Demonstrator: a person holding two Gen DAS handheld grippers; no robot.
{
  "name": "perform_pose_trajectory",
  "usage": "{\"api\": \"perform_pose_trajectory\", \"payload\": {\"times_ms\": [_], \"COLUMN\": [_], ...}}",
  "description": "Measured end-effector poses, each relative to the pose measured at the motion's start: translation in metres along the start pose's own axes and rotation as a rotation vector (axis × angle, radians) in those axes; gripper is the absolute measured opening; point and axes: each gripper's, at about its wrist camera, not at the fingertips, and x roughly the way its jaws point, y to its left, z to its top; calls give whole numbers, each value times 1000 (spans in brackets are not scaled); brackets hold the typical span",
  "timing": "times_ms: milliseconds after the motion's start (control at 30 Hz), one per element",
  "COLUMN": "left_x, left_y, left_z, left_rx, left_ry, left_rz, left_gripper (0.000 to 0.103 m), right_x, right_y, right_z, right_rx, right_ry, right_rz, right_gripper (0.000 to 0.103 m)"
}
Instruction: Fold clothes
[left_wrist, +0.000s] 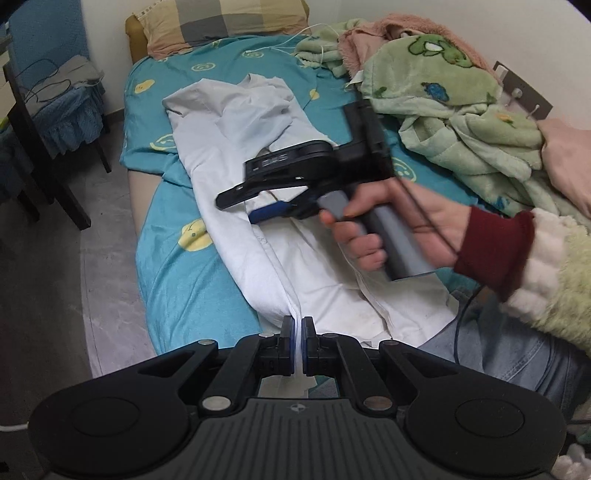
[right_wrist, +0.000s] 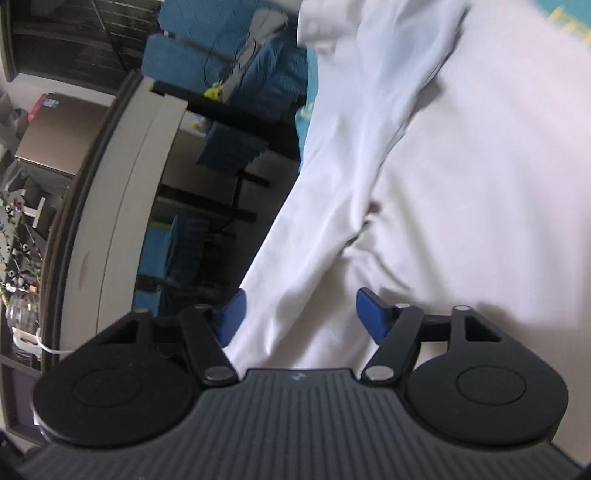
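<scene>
Left wrist view: the left hand-held gripper (left_wrist: 297, 339) has its jaws pinched tight on a ridge of the white garment (left_wrist: 236, 147), the cloth rising in a narrow pleat between the pads. From that pinch the garment runs away from the gripper across the bed (left_wrist: 177, 280), its long axis reaching toward the pillow (left_wrist: 221, 22), with a rumpled, doubled-over part at the far end. It looks thin, light and limp, so it should sag wherever it is unsupported; a hem or seam edge seems the surest place to grip. The right hand-held gripper (left_wrist: 236, 206), held in a hand (left_wrist: 391, 225), hangs over the garment's middle, ahead and right of the left one.

Right wrist view: the right hand-held gripper (right_wrist: 297, 314) stands about half open, a loose fold of the garment (right_wrist: 461, 184) lying between the blue pads (right_wrist: 369, 314); the left pad's edge seems to brush the fold, the right stands clear, and neither presses. The fold runs ahead and up to the left from the jaws.
</scene>
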Motion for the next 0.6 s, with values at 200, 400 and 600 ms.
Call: {"api": "perform_pose_trajectory", "payload": {"times_ms": [200, 400, 600], "left_x": [12, 75, 110], "left_y": [-17, -45, -49], "left_z": [0, -8, -23], "left_rx": [-22, -101, -174], "left_ry": [28, 143, 185], "left_rz": [-79, -137, -135], "left_gripper": [3, 3, 12], "right_x": [-4, -36, -52], "right_y": [32, 44, 24], "right_z": [4, 11, 6], "right_rx": [-193, -327, -338], "right_ry": [-130, -180, -115], "right_rz": [-136, -258, -302], "right_gripper": [10, 9, 11]}}
